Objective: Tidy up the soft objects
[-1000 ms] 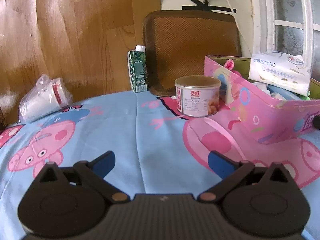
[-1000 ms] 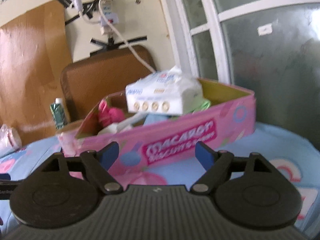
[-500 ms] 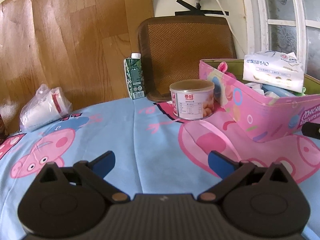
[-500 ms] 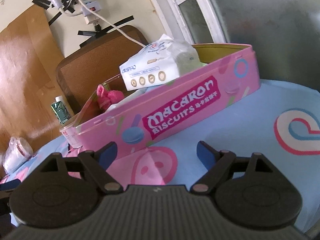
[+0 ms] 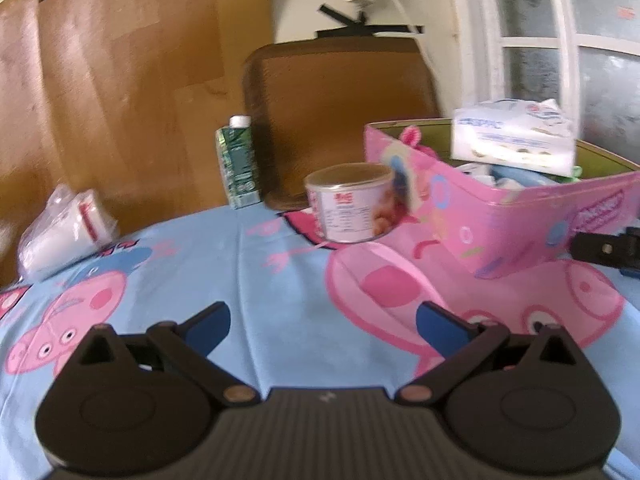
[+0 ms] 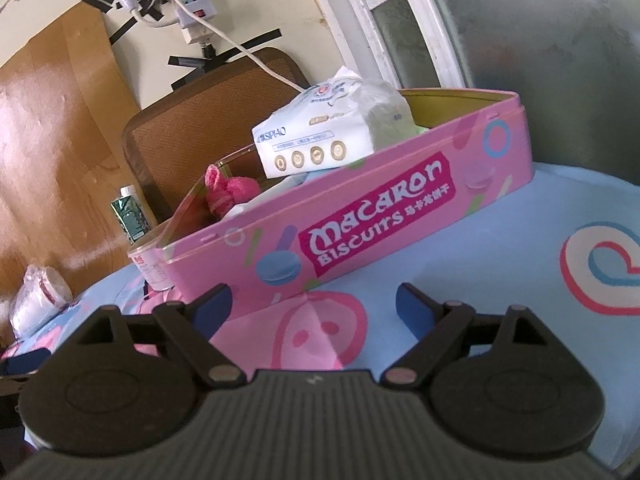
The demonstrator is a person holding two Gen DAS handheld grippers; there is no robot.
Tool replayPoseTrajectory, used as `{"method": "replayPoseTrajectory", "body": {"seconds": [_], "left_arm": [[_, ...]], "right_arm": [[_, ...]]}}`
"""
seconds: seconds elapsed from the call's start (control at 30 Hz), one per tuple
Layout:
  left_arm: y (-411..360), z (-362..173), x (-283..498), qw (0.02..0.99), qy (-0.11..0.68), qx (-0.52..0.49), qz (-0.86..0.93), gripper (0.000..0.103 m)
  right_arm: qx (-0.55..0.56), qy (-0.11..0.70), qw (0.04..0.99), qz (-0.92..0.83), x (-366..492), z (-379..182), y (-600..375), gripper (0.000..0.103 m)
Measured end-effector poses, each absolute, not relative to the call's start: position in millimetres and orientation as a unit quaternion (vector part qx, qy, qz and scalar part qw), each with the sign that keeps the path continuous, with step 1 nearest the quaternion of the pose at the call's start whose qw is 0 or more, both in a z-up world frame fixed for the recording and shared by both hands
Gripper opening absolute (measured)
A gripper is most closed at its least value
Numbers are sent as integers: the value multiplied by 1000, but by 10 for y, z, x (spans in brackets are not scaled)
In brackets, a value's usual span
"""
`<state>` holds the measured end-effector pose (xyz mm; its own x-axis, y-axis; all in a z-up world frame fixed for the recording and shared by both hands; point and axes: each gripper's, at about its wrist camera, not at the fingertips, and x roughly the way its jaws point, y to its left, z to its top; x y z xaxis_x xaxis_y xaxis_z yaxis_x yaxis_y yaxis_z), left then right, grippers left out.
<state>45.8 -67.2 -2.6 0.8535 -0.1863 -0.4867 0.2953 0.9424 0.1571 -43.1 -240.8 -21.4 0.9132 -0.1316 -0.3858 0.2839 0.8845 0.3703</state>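
The pink biscuit tin (image 6: 360,216), holding the tissue pack (image 6: 320,136), lies just ahead of the right tool (image 6: 314,306), long side facing it. Its jaws are opening, empty; the left tool (image 5: 322,322) gapes wide, farther off.

Tissue pack (image 6: 320,136) in tin (image 6: 400,216); can (image 5: 352,204) left of tin.

Left wrist view smeared throughout: label on the round tin (image 5: 352,204) unreadable, print on the tissue pack (image 5: 512,142) too. Pink box (image 6: 360,224) hiding most of that tin from the right wrist. Bagged cup (image 6: 36,300) small, contents unclear.
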Motion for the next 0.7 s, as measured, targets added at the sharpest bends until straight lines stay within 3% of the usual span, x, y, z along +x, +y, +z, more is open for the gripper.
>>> {"method": "replayPoseTrajectory", "body": {"seconds": [0.3, 0.7], "left_arm": [[-743, -56, 420, 949, 243, 130, -151, 103], [-743, -60, 439, 948, 250, 128, -151, 103]], "right_arm": [[101, 151, 979, -94, -459, -148, -2088, 93], [139, 175, 972, -74, -393, -170, -2193, 94]]}}
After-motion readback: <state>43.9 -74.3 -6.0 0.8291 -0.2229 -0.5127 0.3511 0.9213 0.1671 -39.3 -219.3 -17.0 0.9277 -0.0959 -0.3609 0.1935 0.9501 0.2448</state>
